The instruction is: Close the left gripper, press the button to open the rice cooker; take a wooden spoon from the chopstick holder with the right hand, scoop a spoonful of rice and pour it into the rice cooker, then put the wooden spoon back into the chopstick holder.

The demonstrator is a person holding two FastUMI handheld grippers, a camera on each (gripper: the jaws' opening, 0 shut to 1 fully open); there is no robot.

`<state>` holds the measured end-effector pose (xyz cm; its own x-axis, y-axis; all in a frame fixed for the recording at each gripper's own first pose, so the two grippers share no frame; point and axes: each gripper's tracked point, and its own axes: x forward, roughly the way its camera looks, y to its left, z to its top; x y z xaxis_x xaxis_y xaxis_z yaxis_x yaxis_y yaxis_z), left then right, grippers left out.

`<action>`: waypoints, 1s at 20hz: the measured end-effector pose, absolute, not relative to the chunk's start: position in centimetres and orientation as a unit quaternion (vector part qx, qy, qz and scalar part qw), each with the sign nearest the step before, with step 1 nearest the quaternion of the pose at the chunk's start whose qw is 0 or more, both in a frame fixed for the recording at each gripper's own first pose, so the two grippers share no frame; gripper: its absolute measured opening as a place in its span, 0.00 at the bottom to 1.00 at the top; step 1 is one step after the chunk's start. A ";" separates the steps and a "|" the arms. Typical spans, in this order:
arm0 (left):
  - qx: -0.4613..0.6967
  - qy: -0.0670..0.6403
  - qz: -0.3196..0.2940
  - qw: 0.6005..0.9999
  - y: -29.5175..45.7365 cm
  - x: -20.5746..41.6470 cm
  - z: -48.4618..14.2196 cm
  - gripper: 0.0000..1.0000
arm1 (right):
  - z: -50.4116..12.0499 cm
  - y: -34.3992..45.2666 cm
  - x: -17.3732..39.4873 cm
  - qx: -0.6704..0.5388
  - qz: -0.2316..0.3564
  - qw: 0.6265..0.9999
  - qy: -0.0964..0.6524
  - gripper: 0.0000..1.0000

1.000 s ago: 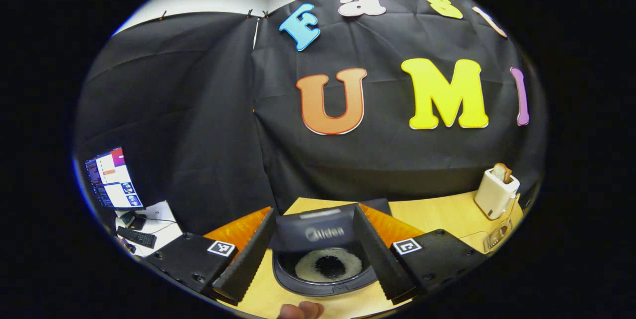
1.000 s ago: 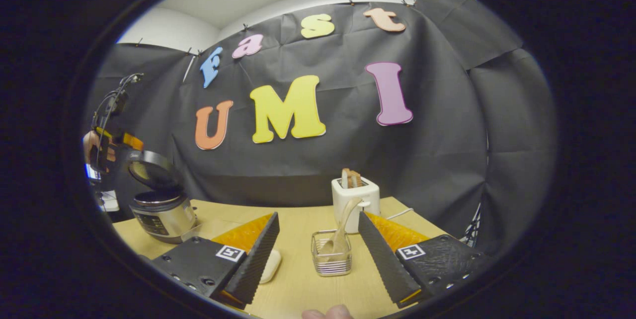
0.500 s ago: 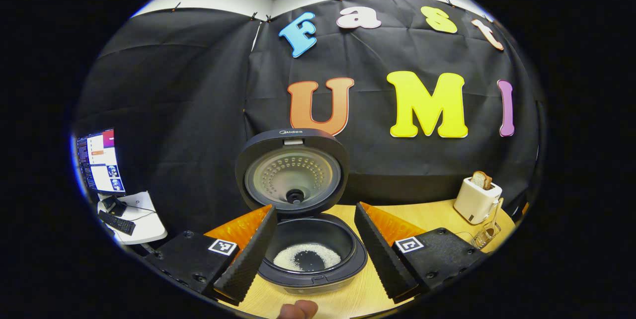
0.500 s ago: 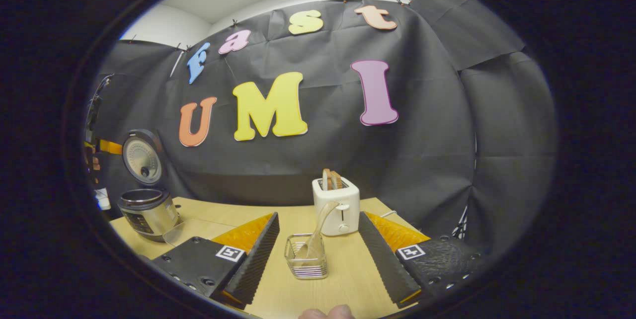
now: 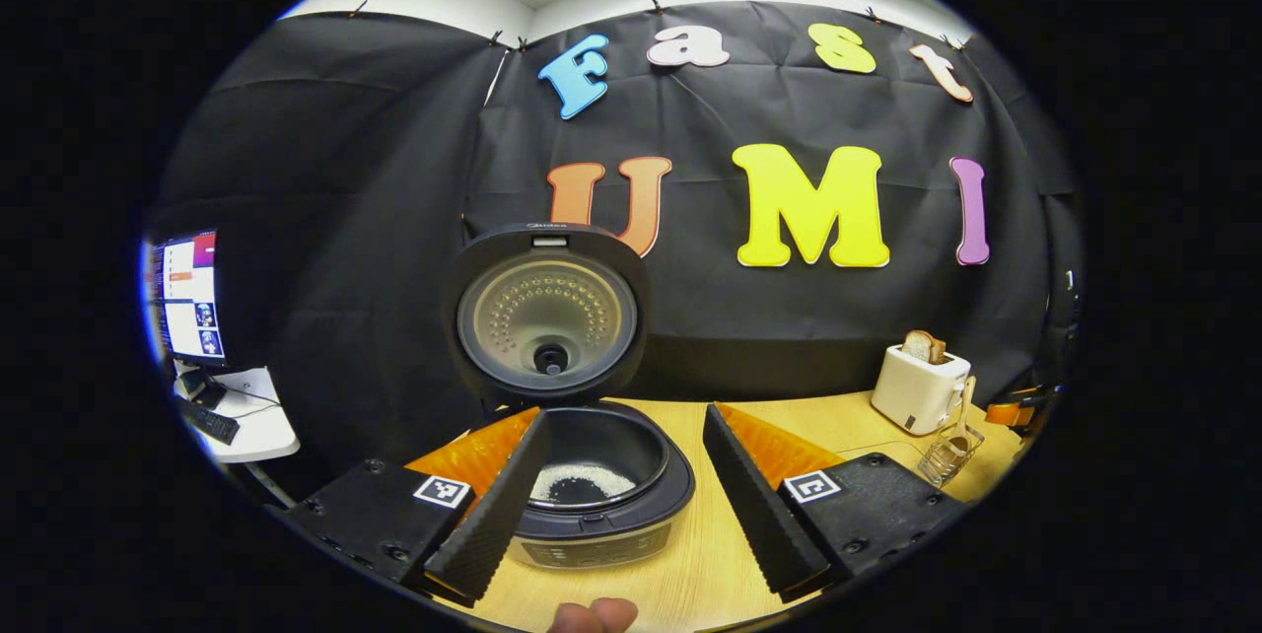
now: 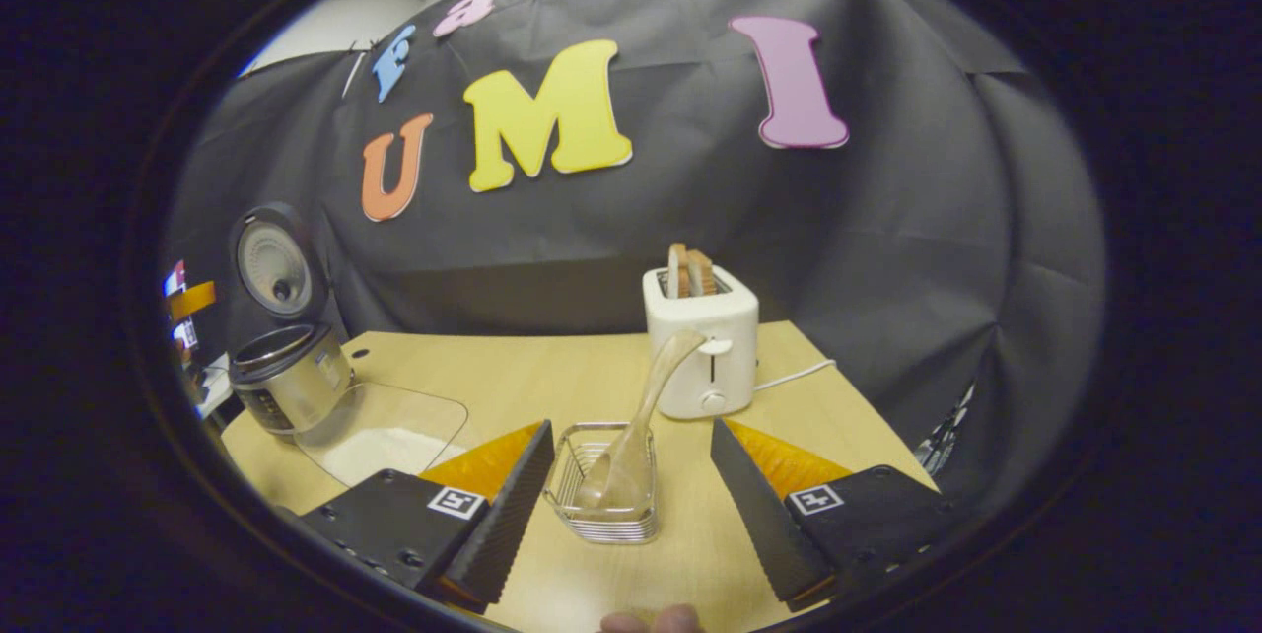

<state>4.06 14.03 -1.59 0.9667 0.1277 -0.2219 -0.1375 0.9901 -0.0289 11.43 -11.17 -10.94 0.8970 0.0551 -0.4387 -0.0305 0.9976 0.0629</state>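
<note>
In the left gripper view the rice cooker (image 5: 592, 505) stands with its lid (image 5: 547, 317) upright, and a little white rice lies in the dark pot. My left gripper (image 5: 626, 416) is open, a short way back from the cooker's front, holding nothing. In the right gripper view a wire chopstick holder (image 6: 606, 485) holds a wooden spoon (image 6: 646, 406) that leans up to the right. My right gripper (image 6: 631, 431) is open, its fingers on either side of the holder without touching it. The cooker (image 6: 286, 372) stands far left in that view.
A white toaster (image 6: 702, 347) with bread slices stands just behind the holder, its cord running right. A clear container with white rice (image 6: 380, 431) lies between cooker and holder. The wooden table (image 6: 513, 377) ends at the black cloth. A monitor (image 5: 187, 293) glows at left.
The cooker's lid has swung fully upright and my left gripper has drawn back from the cooker. My right gripper has moved in on the holder and tipped downward.
</note>
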 end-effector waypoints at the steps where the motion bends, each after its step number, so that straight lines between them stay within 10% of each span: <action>1: -0.023 0.112 0.067 0.991 14.0 4.0 -1.8 0.99 | -11.5 -11.2 12.5 0.028 0.026 0.971 0.236 0.95; 15: -0.016 0.124 0.085 0.988 14.8 2.9 -2.9 1.00 | -17.9 -11.0 22.6 0.140 0.057 0.940 0.304 0.94; 16: -0.015 0.129 0.087 0.988 15.1 2.9 -3.0 0.99 | -18.1 -11.1 22.8 0.145 0.059 0.939 0.306 0.77; 18: -0.019 0.134 0.087 0.987 15.2 3.0 -3.5 0.99 | -17.5 -11.6 22.6 0.146 0.056 0.941 0.302 0.80; 20: -0.027 0.140 0.081 0.986 14.6 3.3 -3.9 1.00 | -17.3 -11.9 22.8 0.145 0.052 0.943 0.296 0.45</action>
